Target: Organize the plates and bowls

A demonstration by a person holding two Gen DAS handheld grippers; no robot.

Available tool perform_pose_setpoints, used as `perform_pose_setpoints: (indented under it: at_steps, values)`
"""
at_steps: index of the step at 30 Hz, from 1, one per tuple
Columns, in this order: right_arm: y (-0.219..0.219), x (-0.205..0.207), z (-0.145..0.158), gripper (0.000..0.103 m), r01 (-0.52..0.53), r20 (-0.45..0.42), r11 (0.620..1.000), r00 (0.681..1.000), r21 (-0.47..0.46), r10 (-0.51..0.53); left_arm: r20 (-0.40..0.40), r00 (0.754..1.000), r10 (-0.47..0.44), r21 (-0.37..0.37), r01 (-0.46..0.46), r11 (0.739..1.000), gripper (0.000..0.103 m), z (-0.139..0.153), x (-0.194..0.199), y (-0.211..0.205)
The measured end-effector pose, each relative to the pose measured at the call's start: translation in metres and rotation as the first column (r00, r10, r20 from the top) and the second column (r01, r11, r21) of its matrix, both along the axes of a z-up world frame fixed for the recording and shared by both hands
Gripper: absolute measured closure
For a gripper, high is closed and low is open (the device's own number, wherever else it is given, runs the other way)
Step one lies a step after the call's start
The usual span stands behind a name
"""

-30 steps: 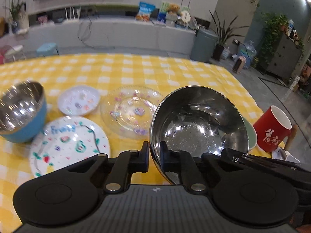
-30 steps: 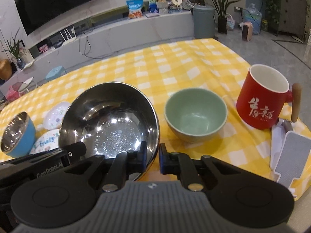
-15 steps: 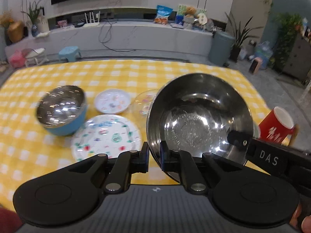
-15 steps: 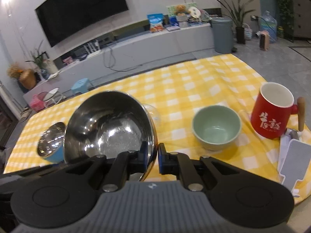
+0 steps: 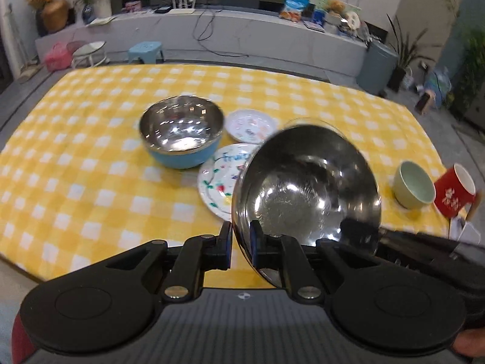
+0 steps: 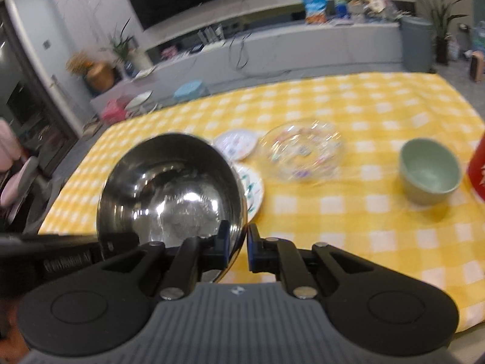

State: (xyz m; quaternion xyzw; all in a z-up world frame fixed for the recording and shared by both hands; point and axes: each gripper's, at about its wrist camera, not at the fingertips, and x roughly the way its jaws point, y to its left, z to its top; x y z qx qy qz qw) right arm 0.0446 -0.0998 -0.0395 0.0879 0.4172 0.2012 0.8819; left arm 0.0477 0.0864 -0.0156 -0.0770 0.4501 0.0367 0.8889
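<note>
Left gripper [image 5: 241, 244] and right gripper [image 6: 238, 247] each pinched opposite rims of one steel bowl [image 5: 306, 188], held above the checked table [image 5: 91, 182]. Counted on the table: one blue-sided steel bowl [image 5: 182, 135], one green bowl [image 5: 413, 188], two painted plates [image 5: 251, 124], one glass plate [image 6: 303, 151], one red mug [image 5: 454, 195].

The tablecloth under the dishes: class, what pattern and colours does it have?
The tablecloth is a yellow-and-white check, clearest in the left wrist view.

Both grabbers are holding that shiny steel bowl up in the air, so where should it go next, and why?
Probably across and down into the blue-sided steel bowl. The big steel bowl hangs tilted above the table, both sets of jaws pinching its rim, and that bowl sits empty and upright, the likeliest one to nest in.
</note>
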Motion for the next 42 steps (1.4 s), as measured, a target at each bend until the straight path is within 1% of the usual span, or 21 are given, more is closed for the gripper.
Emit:
perform_pose_setpoints:
  at_steps: [5, 10, 13, 18, 22, 24, 26, 30, 33, 34, 36, 38, 41, 42]
  values:
    - [0.014, 0.006, -0.015, 0.094, -0.029, -0.081, 0.999, 0.996, 0.02, 0.03, -0.058, 0.998, -0.012, -0.019, 0.011, 1.0, 0.09, -0.013, -0.002, 0.018]
    - [0.023, 0.005, -0.027, 0.091, -0.061, -0.128, 0.998, 0.99, 0.022, 0.064, -0.107, 0.994, 0.004, -0.039, -0.009, 0.999, 0.091, -0.029, -0.001, 0.033]
    - [0.029, 0.007, -0.034, 0.091, -0.073, -0.152, 0.997, 0.986, 0.005, 0.073, -0.131, 0.991, 0.009, -0.048, -0.015, 0.999, 0.091, -0.036, 0.002, 0.038]
    - [0.028, 0.01, -0.048, 0.089, -0.095, -0.222, 0.995, 0.97, 0.037, 0.101, -0.182, 0.983, 0.007, -0.036, -0.014, 0.999, 0.091, -0.046, 0.004, 0.042]
    - [0.027, 0.015, -0.053, 0.089, -0.086, -0.256, 0.996, 0.962, 0.032, 0.092, -0.218, 0.976, -0.007, -0.071, -0.009, 0.997, 0.091, -0.055, 0.008, 0.045]
    - [0.024, 0.017, -0.055, 0.088, -0.082, -0.276, 0.996, 0.957, 0.038, 0.089, -0.226, 0.974, -0.019, -0.07, 0.003, 0.998, 0.091, -0.057, 0.008, 0.043]
    - [0.021, 0.019, -0.055, 0.088, -0.087, -0.294, 0.995, 0.951, 0.047, 0.097, -0.224, 0.974, -0.034, -0.062, 0.021, 0.998, 0.091, -0.058, 0.009, 0.041]
    - [0.015, 0.021, -0.055, 0.086, -0.065, -0.324, 0.995, 0.942, 0.078, 0.087, -0.245, 0.969, -0.038, -0.094, 0.015, 0.995, 0.089, -0.061, 0.011, 0.042]
    - [0.013, 0.022, -0.051, 0.082, -0.081, -0.309, 0.994, 0.946, 0.075, 0.1, -0.243, 0.969, -0.053, -0.137, 0.02, 0.99, 0.079, -0.062, 0.013, 0.044]
    - [0.013, 0.021, -0.049, 0.081, -0.093, -0.288, 0.994, 0.952, 0.063, 0.107, -0.235, 0.97, -0.058, -0.143, 0.025, 0.989, 0.072, -0.062, 0.013, 0.044]
    - [0.014, 0.02, -0.045, 0.08, -0.101, -0.261, 0.994, 0.959, 0.044, 0.109, -0.218, 0.974, -0.068, -0.135, 0.039, 0.99, 0.067, -0.06, 0.013, 0.041]
    - [0.012, 0.02, -0.044, 0.075, -0.104, -0.26, 0.993, 0.959, 0.057, 0.115, -0.192, 0.979, -0.069, -0.112, 0.048, 0.993, 0.056, -0.057, 0.013, 0.037]
    - [0.01, 0.022, -0.047, 0.065, -0.096, -0.254, 0.994, 0.961, 0.047, 0.105, -0.152, 0.986, -0.06, -0.084, 0.048, 0.995, 0.051, -0.052, 0.011, 0.034]
    - [0.011, 0.022, -0.046, 0.053, -0.099, -0.243, 0.995, 0.965, 0.033, 0.104, -0.145, 0.988, -0.06, -0.079, 0.049, 0.996, 0.051, -0.05, 0.012, 0.034]
